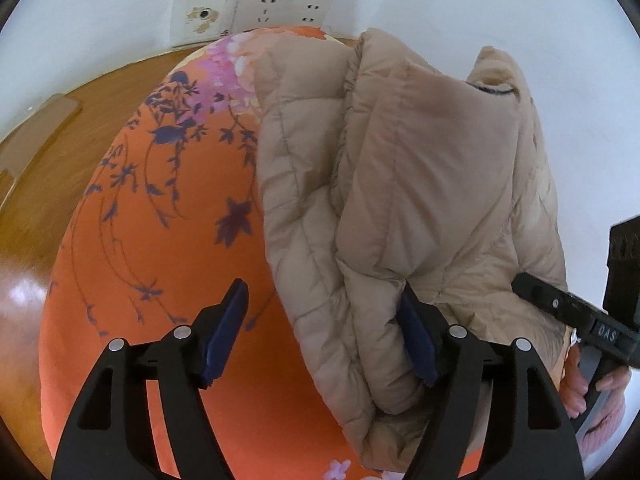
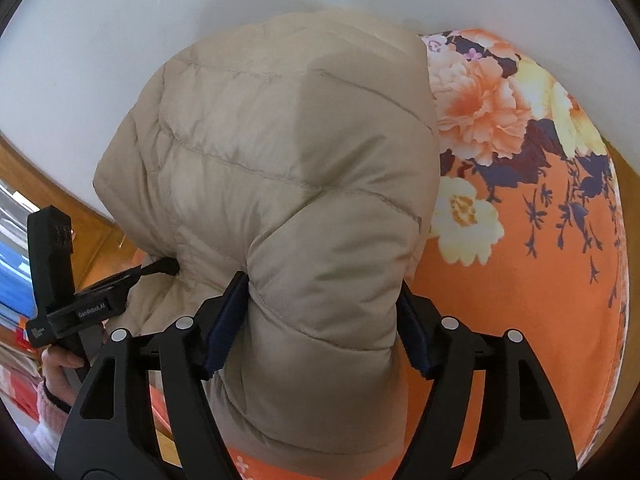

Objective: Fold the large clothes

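The beige quilted jacket (image 1: 400, 184) lies folded into a thick bundle on an orange floral cloth (image 1: 160, 240), long axis running from the grippers toward the white wall (image 1: 100, 8). The left gripper (image 1: 320, 336) stands wide, its right finger (image 1: 416, 340) touching the jacket's edge. The right gripper (image 2: 320, 328) straddles the bundle's near end, its fingers (image 2: 224, 320) against both sides, though a real clamp cannot be told.

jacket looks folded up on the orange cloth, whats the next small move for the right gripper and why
Probably widen the right gripper and draw it straight back. The jacket lies bundled on the orange floral cloth, one fold fills the gap between the jaws, pressed or not I cannot tell, and the left gripper is open, holding nothing.
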Demonstrator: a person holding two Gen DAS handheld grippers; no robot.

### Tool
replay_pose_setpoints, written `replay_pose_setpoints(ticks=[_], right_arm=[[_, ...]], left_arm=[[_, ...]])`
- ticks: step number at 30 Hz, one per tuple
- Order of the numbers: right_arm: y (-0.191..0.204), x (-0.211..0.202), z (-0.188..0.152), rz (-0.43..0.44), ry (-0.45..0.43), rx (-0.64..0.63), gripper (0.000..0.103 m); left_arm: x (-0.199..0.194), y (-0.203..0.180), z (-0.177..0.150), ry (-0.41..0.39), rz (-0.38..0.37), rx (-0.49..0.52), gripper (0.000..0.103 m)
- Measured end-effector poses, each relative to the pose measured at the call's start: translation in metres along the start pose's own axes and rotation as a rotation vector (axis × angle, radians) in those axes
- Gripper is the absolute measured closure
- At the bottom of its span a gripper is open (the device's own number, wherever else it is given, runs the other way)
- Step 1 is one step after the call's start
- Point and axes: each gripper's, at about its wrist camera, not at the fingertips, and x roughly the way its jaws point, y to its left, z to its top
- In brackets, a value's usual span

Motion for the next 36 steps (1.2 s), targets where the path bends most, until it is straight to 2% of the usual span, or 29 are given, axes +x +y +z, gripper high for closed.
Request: replay_pose_setpoints(ticks=[4, 8, 12, 14, 16, 18, 20, 23, 26, 31, 36], right_arm=[[0.003, -0.011, -0.013, 0.016, -0.004, 0.009, 0.033], [0.007, -0.026, -0.019, 0.019, -0.001, -0.009, 0.034], [0.015, -0.060, -0.022, -0.007, -0.051, -0.075, 0.034], [0.015, -0.073, -0.019, -0.036, -0.103, -0.113, 0.034], [0.014, -0.081, -0.010, -0.081, -0.155, -0.139, 0.034], [0.009, -0.073, 0.007, -0.079, -0.162, -0.111, 0.041], [0.009, -0.058, 0.014, -0.075, -0.143, -0.099, 0.050], [0.018, -0.033, 0.024, -0.074, -0.122, -0.115, 0.050], [0.029, -0.016, 0.026, -0.049, -0.104, -0.125, 0.049], [0.048, 0.004, 0.024, -0.080, -0.098, -0.169, 0.046], [0.053, 0.005, 0.023, -0.113, -0.111, -0.145, 0.044]], left_arm=[[-0.023, -0.007, -0.013, -0.014, 0.049, 0.017, 0.028], [-0.045, -0.015, -0.016, -0.050, 0.076, -0.003, 0.031], [-0.086, -0.033, -0.008, -0.158, 0.024, 0.022, 0.042], [-0.102, -0.048, 0.000, -0.212, 0.012, 0.058, 0.052], [-0.107, -0.062, 0.008, -0.247, 0.013, 0.098, 0.067], [-0.101, -0.073, 0.019, -0.267, 0.002, 0.116, 0.073], [-0.081, -0.080, 0.035, -0.269, 0.040, 0.121, 0.075], [-0.056, -0.074, 0.043, -0.245, 0.128, 0.122, 0.076], [-0.037, -0.054, 0.047, -0.200, 0.178, 0.077, 0.076], [-0.024, -0.025, 0.042, -0.160, 0.207, 0.060, 0.076], [-0.025, -0.012, 0.043, -0.152, 0.168, 0.039, 0.074]])
